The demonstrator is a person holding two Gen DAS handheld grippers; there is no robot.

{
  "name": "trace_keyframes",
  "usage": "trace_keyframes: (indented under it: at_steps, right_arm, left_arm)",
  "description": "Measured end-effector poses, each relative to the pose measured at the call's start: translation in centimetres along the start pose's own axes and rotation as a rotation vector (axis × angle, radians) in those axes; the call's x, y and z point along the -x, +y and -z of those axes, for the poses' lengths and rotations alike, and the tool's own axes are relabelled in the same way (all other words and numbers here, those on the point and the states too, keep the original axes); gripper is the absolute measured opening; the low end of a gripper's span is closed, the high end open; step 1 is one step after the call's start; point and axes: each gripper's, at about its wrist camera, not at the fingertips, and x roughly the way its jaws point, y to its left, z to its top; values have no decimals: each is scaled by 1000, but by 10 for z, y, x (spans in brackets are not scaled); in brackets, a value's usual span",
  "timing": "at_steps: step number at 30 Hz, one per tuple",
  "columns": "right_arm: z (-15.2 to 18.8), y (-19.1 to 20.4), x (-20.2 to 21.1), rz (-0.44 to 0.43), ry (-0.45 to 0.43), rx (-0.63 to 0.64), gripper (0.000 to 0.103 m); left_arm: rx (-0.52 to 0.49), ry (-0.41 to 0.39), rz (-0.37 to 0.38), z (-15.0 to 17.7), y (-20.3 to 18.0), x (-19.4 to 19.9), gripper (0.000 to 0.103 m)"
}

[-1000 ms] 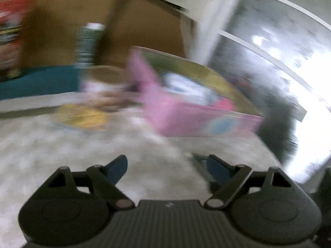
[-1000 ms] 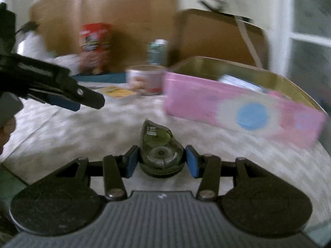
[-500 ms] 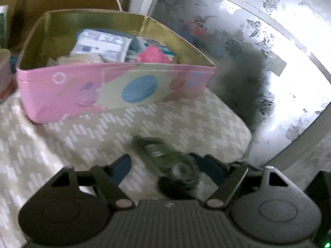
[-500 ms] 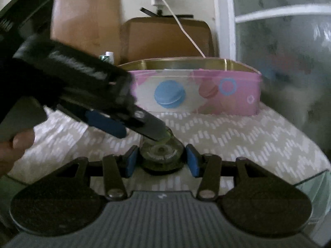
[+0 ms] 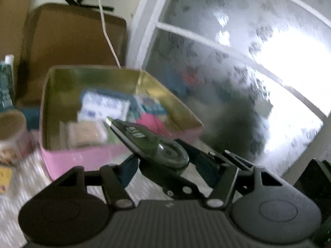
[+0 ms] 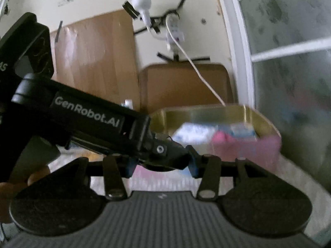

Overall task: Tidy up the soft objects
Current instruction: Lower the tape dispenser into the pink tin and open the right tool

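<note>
A dark green correction tape dispenser (image 5: 161, 150) hangs in the air in front of the pink tin box (image 5: 82, 157), nose toward the box. My right gripper (image 6: 161, 163) is shut on it; in the right wrist view the left gripper's body (image 6: 89, 115) crosses in front and hides most of it. My left gripper (image 5: 167, 169) has the dispenser between its blue pads (image 5: 129, 168) and its jaws are closing, with no clear press. The tin box (image 6: 248, 150) holds tissue packets (image 5: 103, 105) and something pink (image 5: 151, 122).
A patterned mug (image 5: 10, 136) stands left of the box, with a yellow card (image 5: 4, 177) on the pale patterned cloth. Cardboard (image 5: 72, 41) leans behind. A frosted glass door (image 5: 248, 62) fills the right. A white cable (image 6: 198, 70) hangs to the box. A hand (image 6: 6, 186) holds the left gripper.
The left gripper swung in from the left to the dispenser and narrowed its jaws around it. Both grippers rose, and the dispenser now sits higher against the tin box.
</note>
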Motion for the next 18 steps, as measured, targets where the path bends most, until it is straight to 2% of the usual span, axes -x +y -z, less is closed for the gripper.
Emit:
trace_keyframes:
  at_steps: [5, 9, 10, 13, 15, 18]
  right_arm:
    - [-15, 1, -37, -4, -11, 31, 52]
    - [-16, -6, -69, 13, 33, -4, 52]
    - [-15, -7, -74, 22, 45, -14, 52]
    - [-15, -7, -102, 58, 87, -11, 54]
    - [-13, -8, -119, 101, 133, -17, 58]
    - [-10, -13, -108, 73, 124, -84, 58]
  left_arm:
    - [37, -19, -38, -29, 26, -11, 62]
    - [51, -30, -100, -44, 46, -27, 63]
    - [54, -33, -115, -47, 51, -31, 66]
    - [70, -44, -215, -51, 65, -43, 66]
    - [124, -41, -211, -49, 77, -40, 66]
    - [130, -58, -222, -41, 86, -28, 66]
